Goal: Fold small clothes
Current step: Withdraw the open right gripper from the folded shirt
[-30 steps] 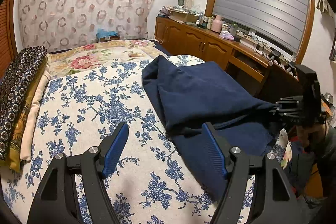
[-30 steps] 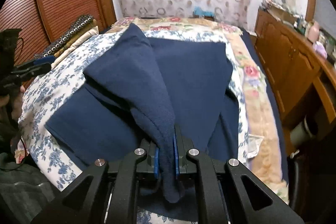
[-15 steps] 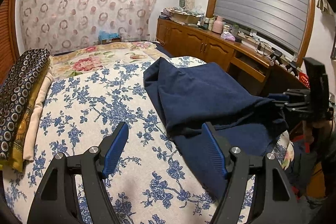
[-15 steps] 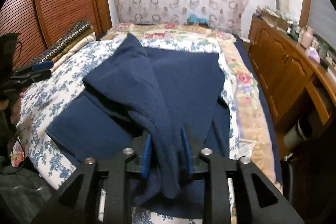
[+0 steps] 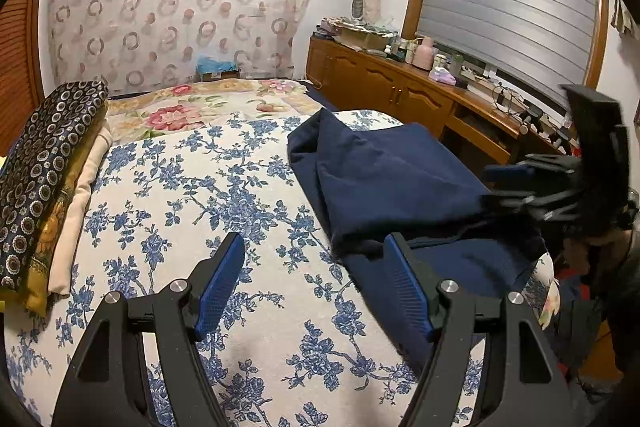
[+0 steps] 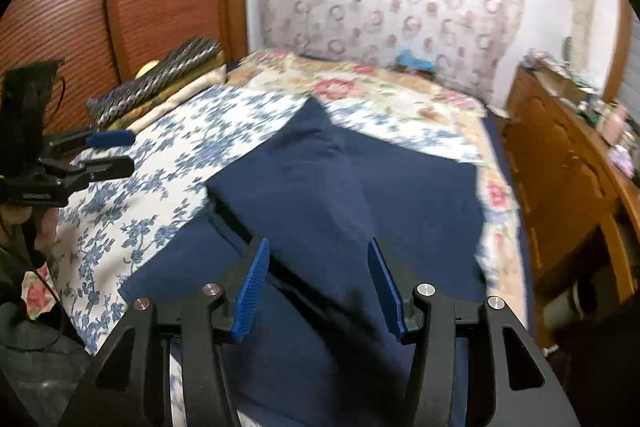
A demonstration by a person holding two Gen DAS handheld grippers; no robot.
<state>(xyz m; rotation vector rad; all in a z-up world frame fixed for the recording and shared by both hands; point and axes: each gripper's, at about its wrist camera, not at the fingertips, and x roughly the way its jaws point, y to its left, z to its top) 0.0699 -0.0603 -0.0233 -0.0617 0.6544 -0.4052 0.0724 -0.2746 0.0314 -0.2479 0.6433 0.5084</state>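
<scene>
Here, the navy garment (image 6: 320, 195), a soft matte knit, lies on the bed's blue-floral cotton sheet (image 5: 192, 195), one flap folded over into a raised, pointed ridge. The right gripper (image 6: 316, 283) has just been opening; its ribbed blue pads (image 6: 252, 287) stand apart on either side of the fold without pressing it. The left gripper (image 5: 316, 283) hovers wide open over bare sheet, just beside the garment's near edge. Folded patterned blankets (image 5: 36, 183) are stacked along the bed's far side.
</scene>
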